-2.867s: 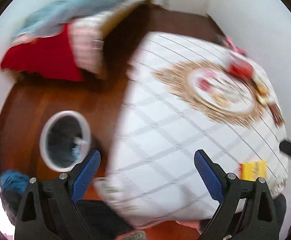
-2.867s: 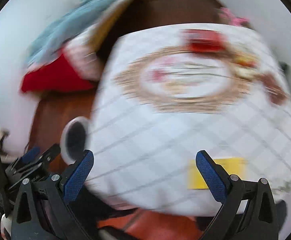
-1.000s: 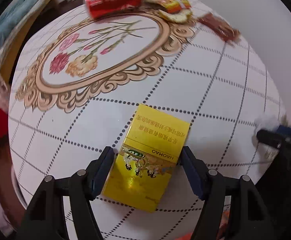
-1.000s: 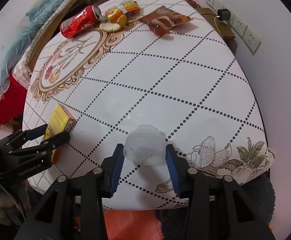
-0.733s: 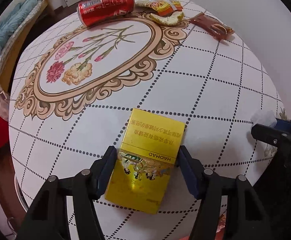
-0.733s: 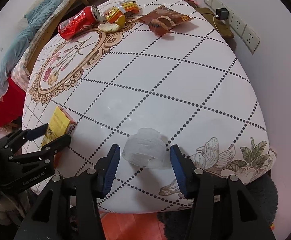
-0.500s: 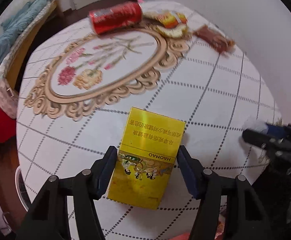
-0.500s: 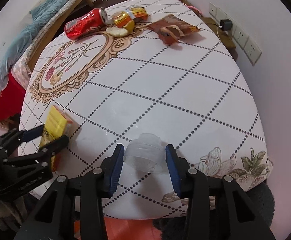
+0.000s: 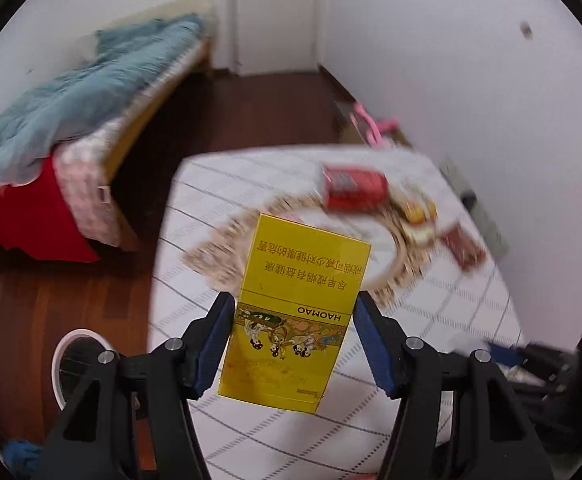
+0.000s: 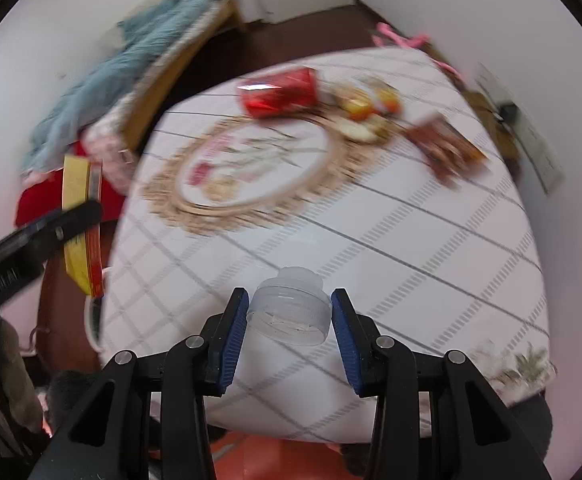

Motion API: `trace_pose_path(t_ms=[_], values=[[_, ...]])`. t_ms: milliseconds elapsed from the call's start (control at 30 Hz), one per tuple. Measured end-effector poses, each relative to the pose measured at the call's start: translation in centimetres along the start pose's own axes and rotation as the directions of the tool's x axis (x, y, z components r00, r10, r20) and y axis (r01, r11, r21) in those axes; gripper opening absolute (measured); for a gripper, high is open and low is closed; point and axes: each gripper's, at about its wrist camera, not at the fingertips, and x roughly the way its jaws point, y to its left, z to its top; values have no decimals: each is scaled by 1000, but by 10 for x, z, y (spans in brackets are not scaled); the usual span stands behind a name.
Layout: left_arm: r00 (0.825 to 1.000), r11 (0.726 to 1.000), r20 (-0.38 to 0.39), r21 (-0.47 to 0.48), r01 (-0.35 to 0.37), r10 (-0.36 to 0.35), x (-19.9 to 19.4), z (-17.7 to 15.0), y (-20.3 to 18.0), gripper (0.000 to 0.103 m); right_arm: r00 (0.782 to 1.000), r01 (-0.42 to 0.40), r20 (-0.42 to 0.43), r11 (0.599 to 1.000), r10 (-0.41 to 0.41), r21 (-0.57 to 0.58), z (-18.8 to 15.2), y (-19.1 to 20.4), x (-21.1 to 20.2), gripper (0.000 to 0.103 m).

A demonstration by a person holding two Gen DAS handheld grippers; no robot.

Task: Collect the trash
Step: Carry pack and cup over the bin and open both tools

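Observation:
My left gripper (image 9: 293, 324) is shut on a yellow cigarette box (image 9: 297, 312) and holds it lifted above the table; the box also shows in the right wrist view (image 10: 77, 216). My right gripper (image 10: 289, 318) is shut on a clear plastic cup (image 10: 289, 312), held above the table's near edge. A red soda can (image 10: 279, 92), snack wrappers (image 10: 365, 110) and a brown packet (image 10: 445, 148) lie at the far side of the white checked tablecloth (image 10: 411, 240).
A white-rimmed waste bin (image 9: 73, 364) stands on the wooden floor left of the table. A bed with a blue blanket (image 9: 75, 100) and red cloth (image 9: 23, 216) is at the far left. Wall sockets (image 10: 531, 144) are on the right.
Both grippers closed on their objects and lifted them off the table. The views have tilted up and pulled back, and are now blurred with motion.

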Motion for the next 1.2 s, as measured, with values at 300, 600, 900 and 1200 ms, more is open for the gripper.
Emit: trace_pose_path(t_ms=[300,600,900,1200], values=[[987,973,92,-200,-112,133,-72,4,138,58,980,-200,-34,964,197,-173,33,144,11,44],[964,865,-113,-425,-267,242,-49,-75,318,58,924,-362,-245,876,292,-318,23,328,109,44],[951,715,-309,-663,-223,9,57,-168,436,58,885,-330,-445,858,136,-395,-13,444,271,44],[922,654,-384,-685,-321,50,88,-194,468,91,846,-268,-533,865,2,-423,-30,483,379,47]])
